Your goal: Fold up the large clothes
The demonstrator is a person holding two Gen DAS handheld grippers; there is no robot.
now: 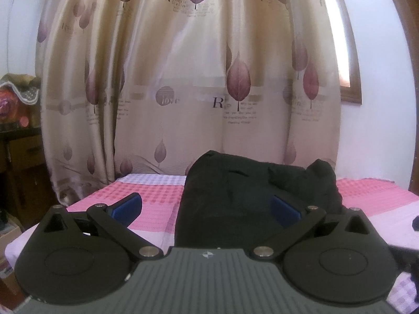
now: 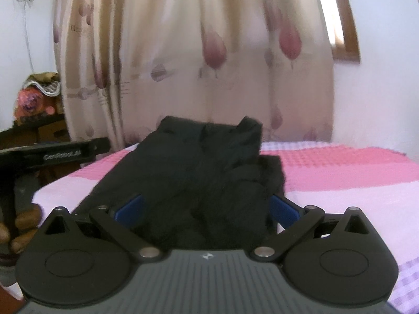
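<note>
Left wrist view: your bed with its pink-and-white checked cover [image 1: 157,198] carries the bunched black cloth garment [image 1: 235,196] at its middle. Your left claw [image 1: 207,209] gapes wide, gripping nothing; your right claw [image 2: 207,206] spreads wide around the garment's near edge, not clamped.

Curtain [image 1: 183,78]: beige with purple leaf prints and some printed text, hanging in folds down to the bed.
Bed cover [image 1: 157,196]: checked pattern in bands of pink, pale lilac and white.
Window frame [image 1: 352,89]: brown wood, to the right of the curtain, with bright light along its edge.
Wall [image 1: 379,144]: white, plain.
Wooden cabinet [image 1: 21,162]: dark brown, at the left, with a flowered cloth [image 1: 15,102] on top.
</note>
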